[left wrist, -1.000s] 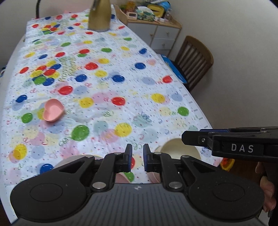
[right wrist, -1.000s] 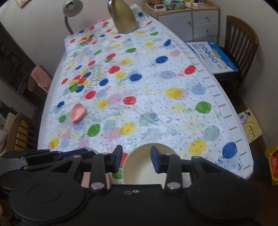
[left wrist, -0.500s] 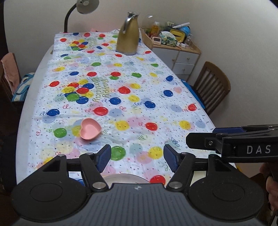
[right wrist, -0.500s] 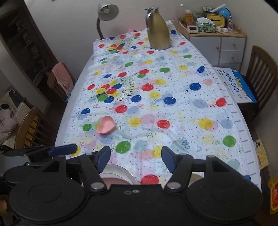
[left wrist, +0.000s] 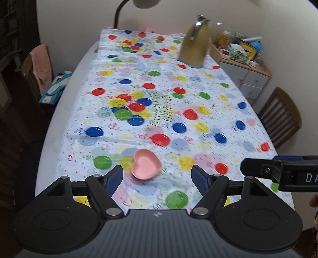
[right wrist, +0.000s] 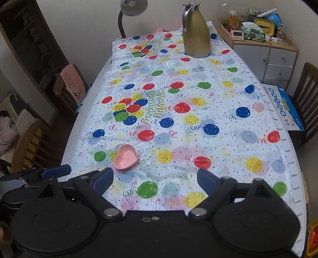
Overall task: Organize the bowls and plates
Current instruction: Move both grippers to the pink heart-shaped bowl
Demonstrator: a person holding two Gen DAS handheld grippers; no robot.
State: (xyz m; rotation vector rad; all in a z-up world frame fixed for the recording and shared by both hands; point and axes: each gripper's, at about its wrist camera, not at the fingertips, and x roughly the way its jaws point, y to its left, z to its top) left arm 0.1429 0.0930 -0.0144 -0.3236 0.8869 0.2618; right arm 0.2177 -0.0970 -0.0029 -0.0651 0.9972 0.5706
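Observation:
A pink heart-shaped bowl (left wrist: 146, 167) sits on the balloon-print tablecloth (left wrist: 178, 103) near the table's front left; it also shows in the right wrist view (right wrist: 126, 156). My left gripper (left wrist: 157, 179) is open and empty, raised just short of the bowl, which shows between its fingertips. My right gripper (right wrist: 155, 181) is open and empty, to the right of the left one and behind the bowl. The right gripper's side shows at the right edge of the left wrist view (left wrist: 282, 174). No plates or other bowls are in view now.
A gold thermos jug (right wrist: 195, 31) stands at the table's far end beside a desk lamp (right wrist: 131, 12). A cluttered white drawer unit (right wrist: 266, 53) is at the back right. Wooden chairs stand on the left (right wrist: 29, 146) and right (right wrist: 308, 95).
Both grippers have opened wide and pulled back and up. The cream bowl and the plates at the near edge have dropped out of view. The pink bowl has not moved.

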